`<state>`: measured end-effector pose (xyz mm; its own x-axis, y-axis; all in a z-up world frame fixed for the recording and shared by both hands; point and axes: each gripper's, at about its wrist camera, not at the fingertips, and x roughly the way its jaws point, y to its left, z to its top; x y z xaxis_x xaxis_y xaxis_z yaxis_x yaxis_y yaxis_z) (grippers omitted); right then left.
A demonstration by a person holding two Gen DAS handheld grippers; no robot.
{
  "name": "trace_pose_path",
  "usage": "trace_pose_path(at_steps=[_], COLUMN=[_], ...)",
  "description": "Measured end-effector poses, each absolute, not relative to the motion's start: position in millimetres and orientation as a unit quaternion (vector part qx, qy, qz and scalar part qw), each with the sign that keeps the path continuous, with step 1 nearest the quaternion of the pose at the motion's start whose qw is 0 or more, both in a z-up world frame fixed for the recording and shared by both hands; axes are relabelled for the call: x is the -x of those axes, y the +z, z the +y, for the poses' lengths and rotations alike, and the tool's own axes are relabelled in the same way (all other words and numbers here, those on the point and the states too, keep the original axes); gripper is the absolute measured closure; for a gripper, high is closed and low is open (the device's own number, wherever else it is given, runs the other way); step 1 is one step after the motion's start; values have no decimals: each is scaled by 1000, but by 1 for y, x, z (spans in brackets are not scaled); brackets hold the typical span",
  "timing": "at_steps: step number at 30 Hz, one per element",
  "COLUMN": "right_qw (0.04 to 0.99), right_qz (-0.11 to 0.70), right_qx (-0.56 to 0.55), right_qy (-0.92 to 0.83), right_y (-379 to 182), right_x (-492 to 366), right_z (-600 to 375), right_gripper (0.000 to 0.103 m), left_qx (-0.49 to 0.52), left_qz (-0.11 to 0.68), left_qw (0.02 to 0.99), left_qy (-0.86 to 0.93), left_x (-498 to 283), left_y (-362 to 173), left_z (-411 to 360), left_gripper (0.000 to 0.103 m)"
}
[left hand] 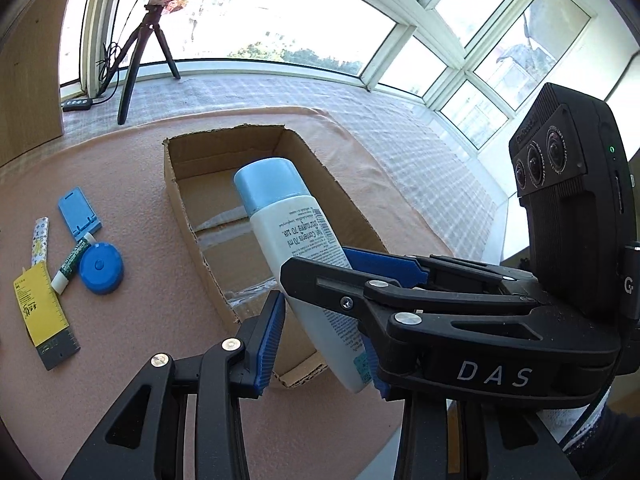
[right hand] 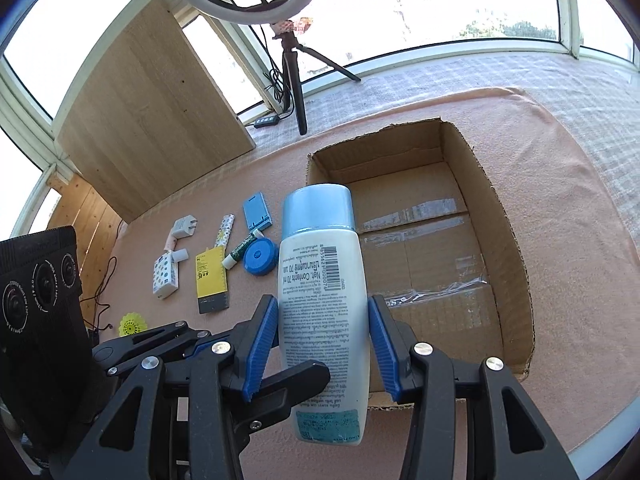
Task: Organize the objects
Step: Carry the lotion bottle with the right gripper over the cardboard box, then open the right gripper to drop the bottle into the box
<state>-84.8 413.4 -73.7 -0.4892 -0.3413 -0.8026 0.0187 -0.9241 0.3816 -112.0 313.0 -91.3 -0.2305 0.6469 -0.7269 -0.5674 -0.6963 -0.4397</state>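
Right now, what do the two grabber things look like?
Both grippers, the left gripper and the right gripper, are black plastic with silver rivets and ribbed blue pads. One carries white letters DAS and a black three-lens camera block.

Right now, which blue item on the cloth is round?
The blue round lid-like disc beside the lip balm; the blue phone stand behind it is flat and rectangular.

White blue-capped bottle (right hand: 320, 280) above box (right hand: 516, 248)
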Motion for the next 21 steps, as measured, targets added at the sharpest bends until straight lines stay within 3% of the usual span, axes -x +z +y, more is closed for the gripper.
trace_pose_path(at_steps=[6,7,9,10,11,21], right_qw=[98,92,67,54,49,66], right_qz=[-156,-145,-129,-129,-134,-135], right_qx=[-492,-491,-489,-485,-480,-486], right_qy=[-851,-854,-860,-863,-865,-861], right_y=[-73,-73,-73,-72,-72,-72], right_x=[90,91,93,94,94,95], right_z=[429,429,431,433,436,422], right_gripper=[60,60,49,38,34,34], left_qx=[483,485,487,486,488,494], left_qz=[-31,-24,-14,-17,-19,-26], left_qw=[394,390,370,365,363,328], left_qy=[781,783,791,794,794,805], left_x=[116,117,118,119,119,124], left_y=[-92,-93,-95,-96,-96,-99], left_z=[332,334,331,329,325,289], left_gripper=[61,56,28,27,27,27])
